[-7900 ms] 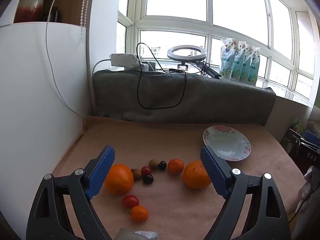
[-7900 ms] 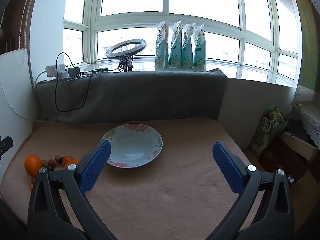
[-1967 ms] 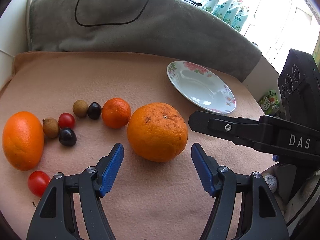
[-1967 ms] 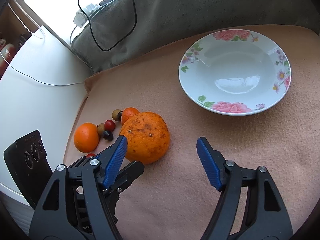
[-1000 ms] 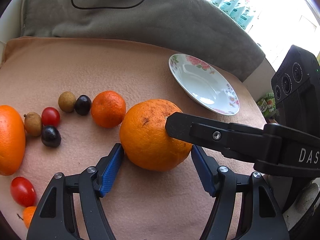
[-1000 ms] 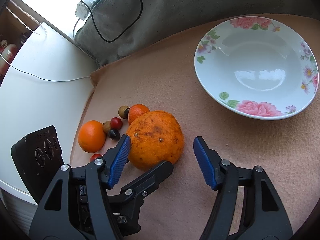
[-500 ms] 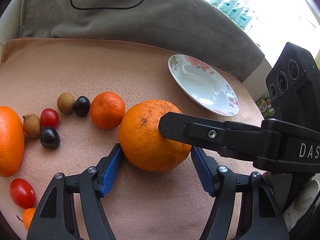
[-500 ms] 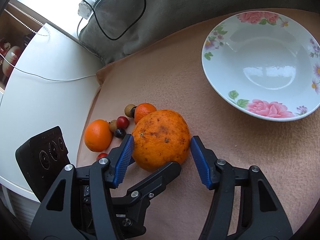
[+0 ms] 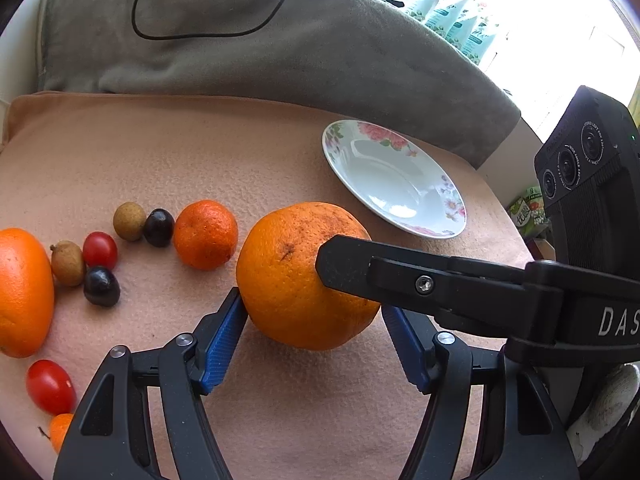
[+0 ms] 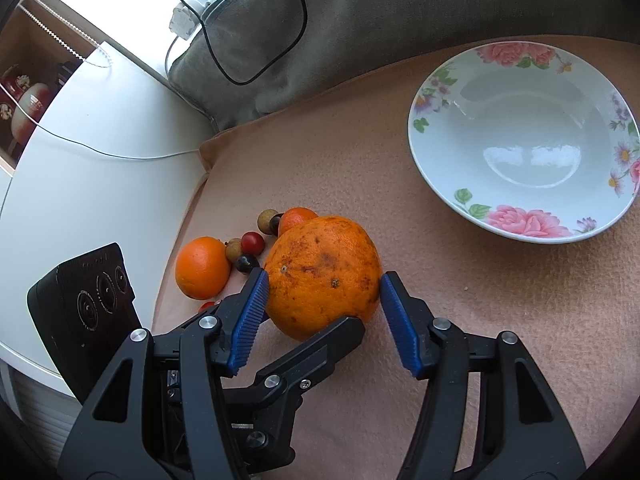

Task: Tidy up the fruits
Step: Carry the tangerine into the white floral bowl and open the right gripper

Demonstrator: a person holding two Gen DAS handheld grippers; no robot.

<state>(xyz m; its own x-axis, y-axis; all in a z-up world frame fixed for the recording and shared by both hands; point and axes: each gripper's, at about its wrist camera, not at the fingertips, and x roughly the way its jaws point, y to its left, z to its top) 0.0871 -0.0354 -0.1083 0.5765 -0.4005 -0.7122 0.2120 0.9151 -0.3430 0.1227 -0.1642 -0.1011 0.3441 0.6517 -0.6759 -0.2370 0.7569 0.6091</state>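
A big, blemished orange [image 9: 296, 272] [image 10: 320, 276] rests on the peach cloth. My right gripper [image 10: 323, 278] has both blue pads pressed against its sides. In the left wrist view one black finger [image 9: 400, 276] of that gripper crosses the orange's top right. My left gripper [image 9: 311, 306] stands open around the near side of the same orange, its left pad at the skin and its right pad partly hidden. One of the left gripper's fingers [image 10: 320, 344] shows under the orange in the right wrist view. The flowered plate [image 9: 392, 176] [image 10: 520, 140] lies beyond to the right, with nothing in it.
Left of the big orange lie a tangerine [image 9: 206, 234], a smooth orange [image 9: 20, 292] [image 10: 202, 266], cherry tomatoes [image 9: 100, 250], longans [image 9: 129, 221] and dark grapes [image 9: 159, 227]. A grey cushion [image 9: 280, 40] with a black cable backs the cloth. A white panel [image 10: 100, 184] bounds the left side.
The right gripper's jaws have narrowed from a loose straddle until both pads meet the big orange. The left gripper has barely moved and kept its width.
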